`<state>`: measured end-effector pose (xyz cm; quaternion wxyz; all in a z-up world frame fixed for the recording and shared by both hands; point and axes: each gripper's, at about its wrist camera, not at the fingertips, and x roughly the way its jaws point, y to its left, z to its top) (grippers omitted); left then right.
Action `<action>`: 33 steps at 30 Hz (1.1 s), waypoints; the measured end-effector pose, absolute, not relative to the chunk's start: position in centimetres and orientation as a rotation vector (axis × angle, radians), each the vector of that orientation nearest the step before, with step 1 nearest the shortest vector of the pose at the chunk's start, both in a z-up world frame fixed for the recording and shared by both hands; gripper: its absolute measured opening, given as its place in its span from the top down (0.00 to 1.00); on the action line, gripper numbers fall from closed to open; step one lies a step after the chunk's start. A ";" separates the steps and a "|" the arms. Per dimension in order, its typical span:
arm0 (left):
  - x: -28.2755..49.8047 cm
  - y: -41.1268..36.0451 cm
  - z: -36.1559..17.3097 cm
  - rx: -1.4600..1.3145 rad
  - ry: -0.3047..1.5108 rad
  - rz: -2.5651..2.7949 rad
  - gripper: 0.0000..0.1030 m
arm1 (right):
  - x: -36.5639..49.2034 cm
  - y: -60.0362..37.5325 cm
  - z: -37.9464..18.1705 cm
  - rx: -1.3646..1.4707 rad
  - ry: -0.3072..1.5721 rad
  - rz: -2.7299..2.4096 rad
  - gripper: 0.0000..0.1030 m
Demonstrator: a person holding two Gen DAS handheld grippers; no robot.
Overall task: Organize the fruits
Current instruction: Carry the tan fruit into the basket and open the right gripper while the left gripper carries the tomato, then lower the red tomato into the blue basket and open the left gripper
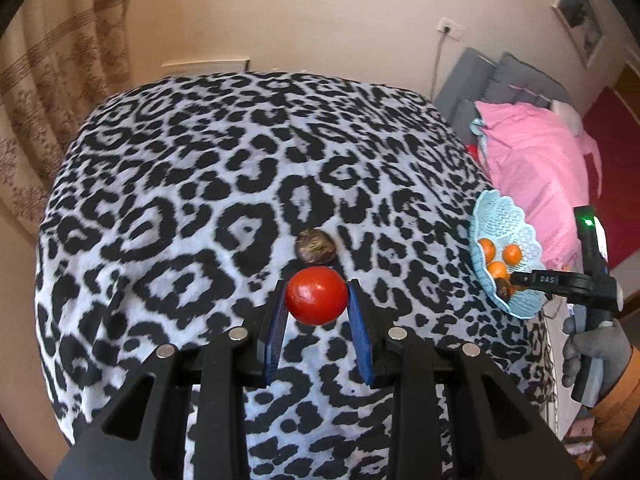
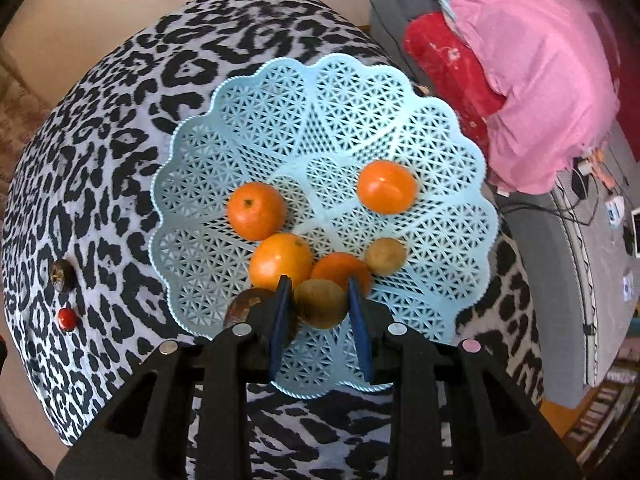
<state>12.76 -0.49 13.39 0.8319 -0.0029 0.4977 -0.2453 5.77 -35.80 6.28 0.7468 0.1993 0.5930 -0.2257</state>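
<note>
Between the left gripper's (image 1: 317, 295) blue pads sits a glossy round red fruit (image 1: 316, 295), clamped above the leopard-print cloth (image 1: 180, 184). Right gripper (image 2: 320, 303) pinches a brown-green oval fruit (image 2: 320, 303) over the pale-blue lattice plastic basket (image 2: 280, 120), among four orange citrus fruits (image 2: 256, 210). Beyond the red fruit, a dark wrinkled round fruit (image 1: 316, 243) lies on the cloth.

Soft even daylight; faint shadows; sharp centres; strong fisheye bending and dark corner vignetting

On the worktop (image 2: 120, 128), a basket (image 2: 256, 120) holds seven fruits; a tomato (image 2: 67, 318) and a nut (image 2: 62, 275) lie together at its nine o'clock.
</note>
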 end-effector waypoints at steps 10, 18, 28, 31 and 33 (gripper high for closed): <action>14.0 -2.5 15.6 -0.002 1.005 -0.669 0.71 | 4.4 -36.0 7.6 0.471 1.300 -0.597 0.48; 14.6 -4.3 18.2 0.003 0.944 -0.754 0.71 | 3.6 -35.7 10.0 0.438 1.270 -0.668 0.48; 13.2 -10.3 20.8 0.043 0.884 -0.906 0.71 | 1.1 -37.1 12.2 0.459 1.227 -0.713 0.48; 13.0 -12.2 21.0 0.052 0.886 -0.942 0.71 | 0.0 -37.4 12.8 0.466 1.211 -0.718 0.48; 12.8 -13.3 20.8 0.055 0.892 -0.959 0.71 | -0.5 -37.6 12.9 0.460 1.205 -0.716 0.48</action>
